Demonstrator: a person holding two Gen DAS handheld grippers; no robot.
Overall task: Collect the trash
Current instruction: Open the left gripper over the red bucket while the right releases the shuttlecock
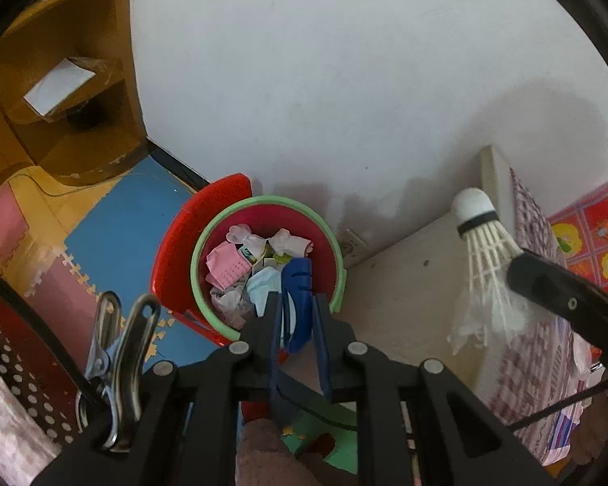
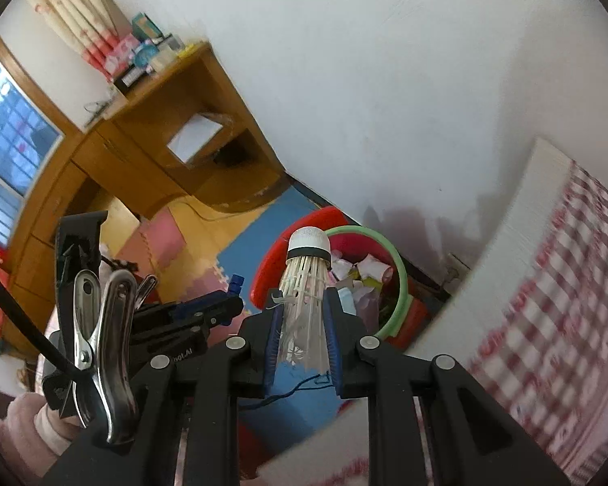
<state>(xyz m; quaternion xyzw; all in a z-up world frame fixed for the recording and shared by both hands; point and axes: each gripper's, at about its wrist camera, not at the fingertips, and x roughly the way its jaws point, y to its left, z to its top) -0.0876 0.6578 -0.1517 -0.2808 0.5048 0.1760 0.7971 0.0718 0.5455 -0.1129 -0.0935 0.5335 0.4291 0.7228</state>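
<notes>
Looking down, we see the red bin with a green rim against the white wall, crumpled paper and tissues inside. Our right gripper is clamped on a white shuttlecock, cork end forward, near the bin. Our left gripper pinches a blue plastic piece right over the bin's rim.

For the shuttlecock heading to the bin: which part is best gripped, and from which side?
Grip the shuttlecock across its feather skirt from the open end, cork pointing away, as the right tool does. The skirt is the wider, softer part and probably seats between flat pads better than the rounded cork.
</notes>
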